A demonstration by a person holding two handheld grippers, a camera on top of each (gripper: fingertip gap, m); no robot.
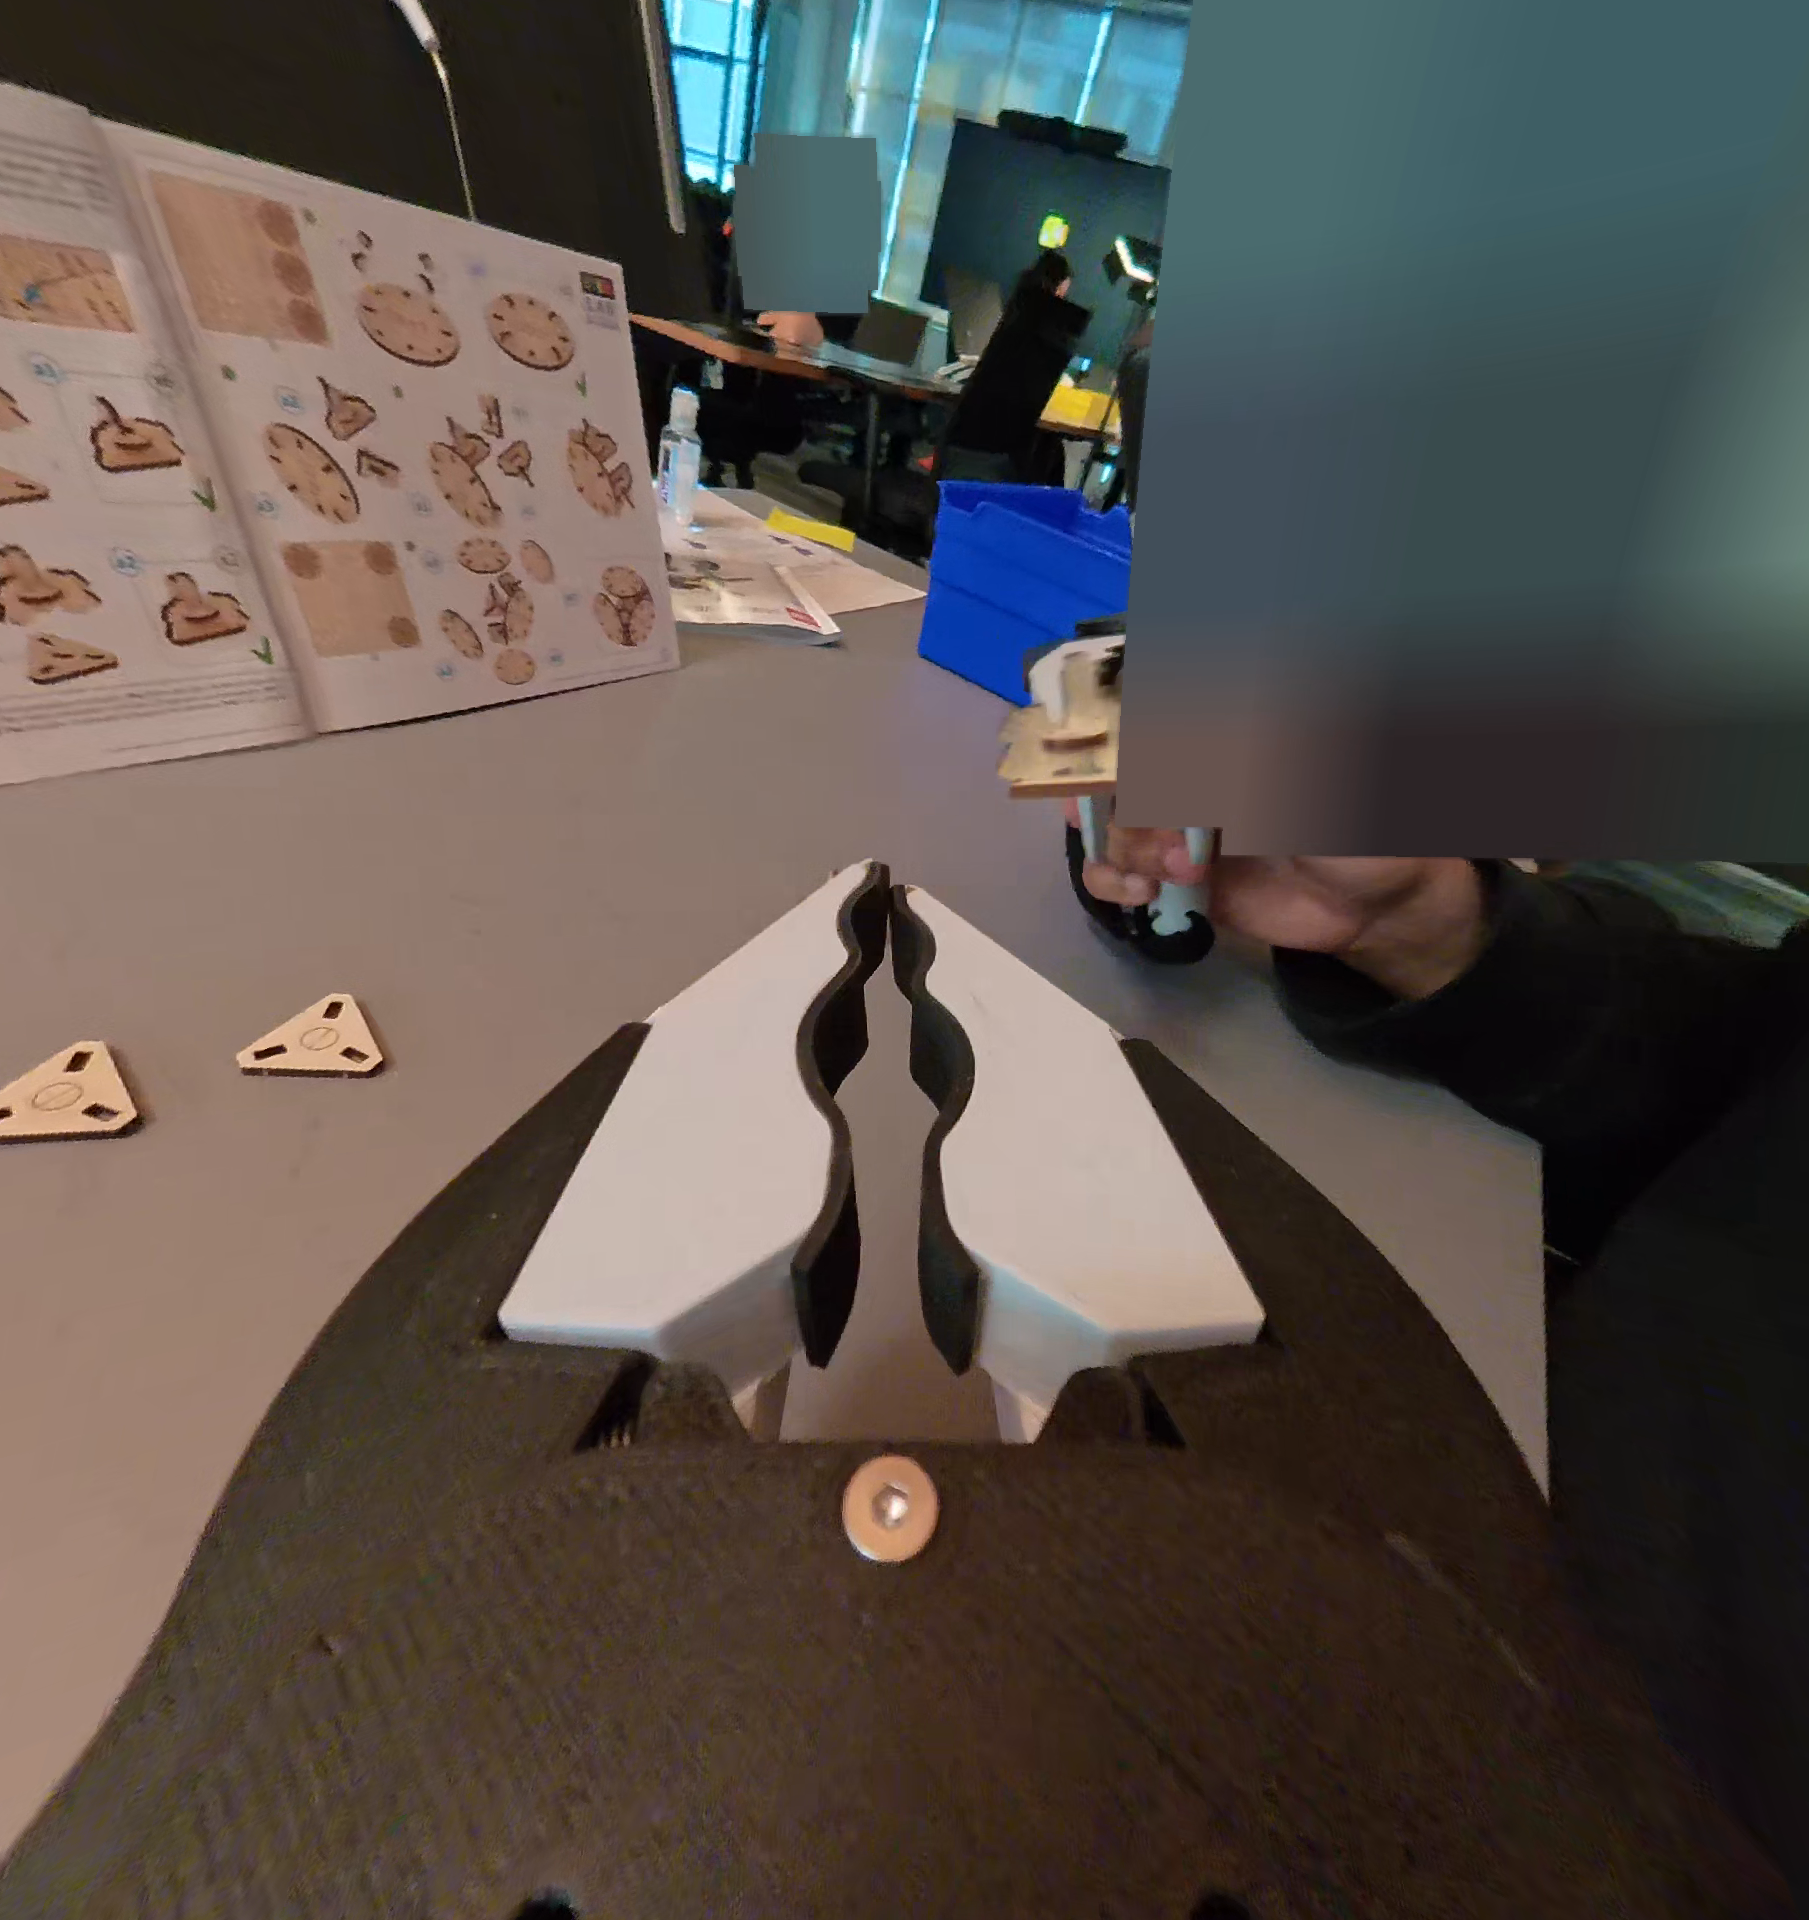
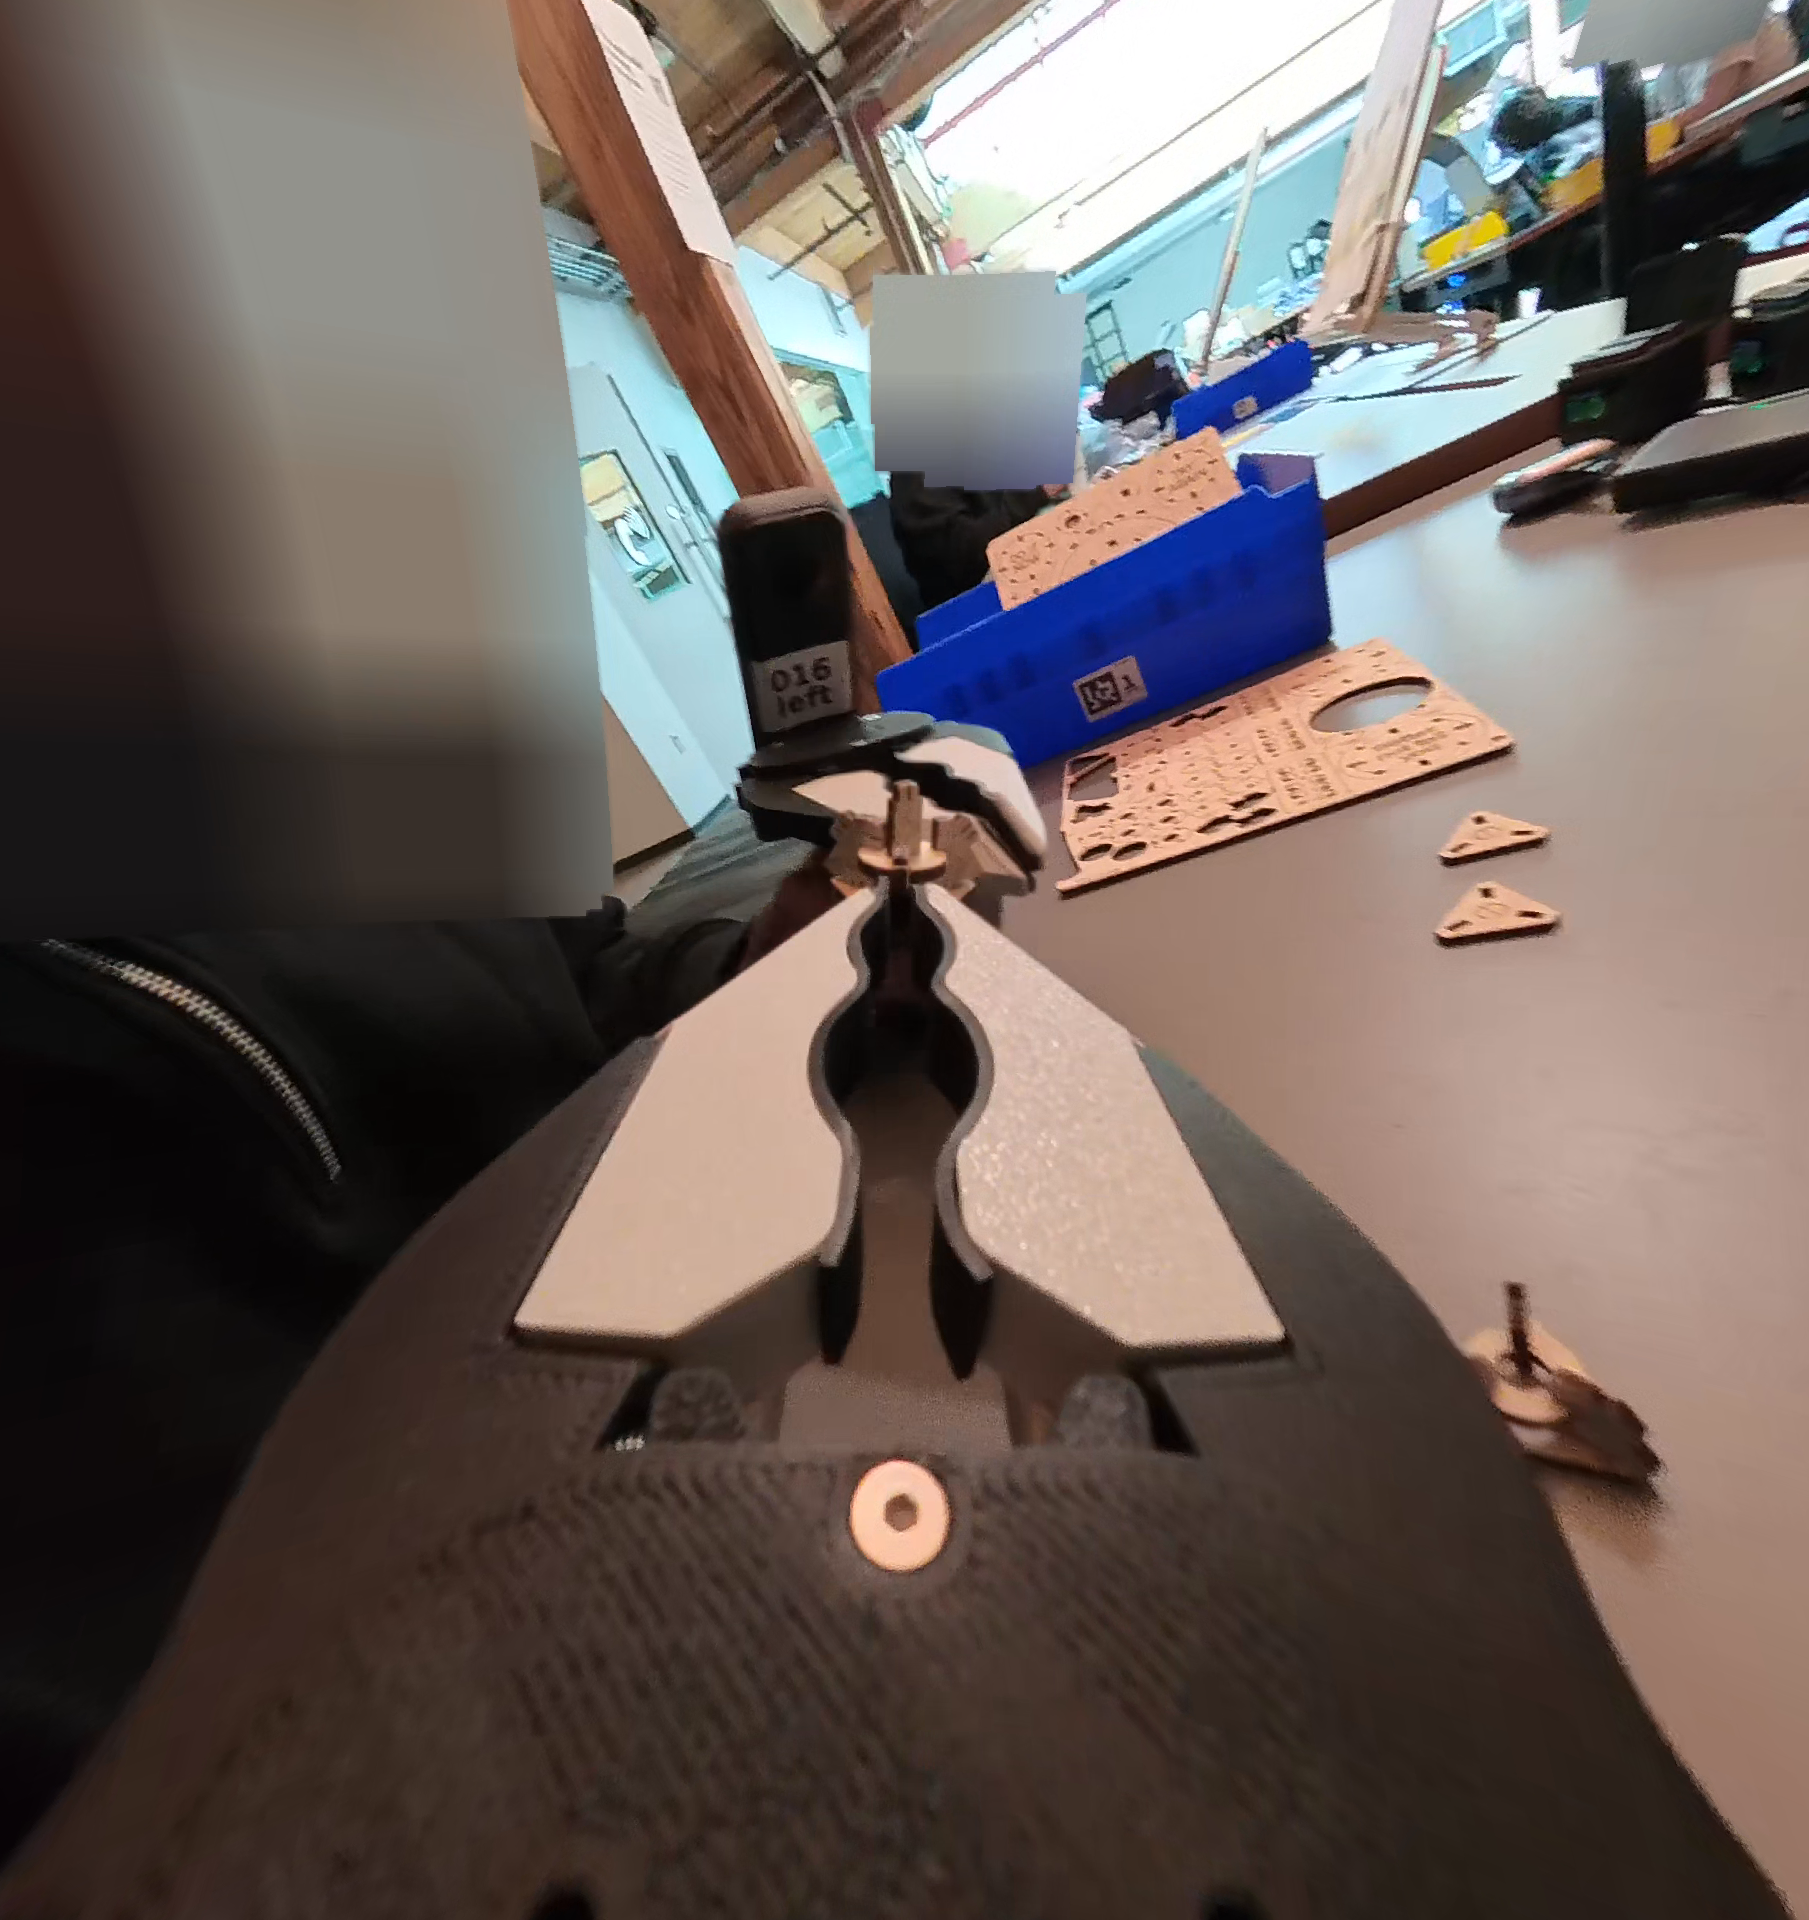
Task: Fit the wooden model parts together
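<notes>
right wrist view shows right gripper fingers clamping a small wooden assembly; left gripper fingers closed, bare.

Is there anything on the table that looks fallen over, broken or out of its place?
One thing: a small wooden assembly near the right gripper lies tipped on the table, its peg slanting. The two triangular wooden pieces lie flat. Nothing looks broken.

On the grey desk, two triangular plywood plates lie left of the left hand-held gripper; the open paper instruction booklet stands behind them.
</notes>
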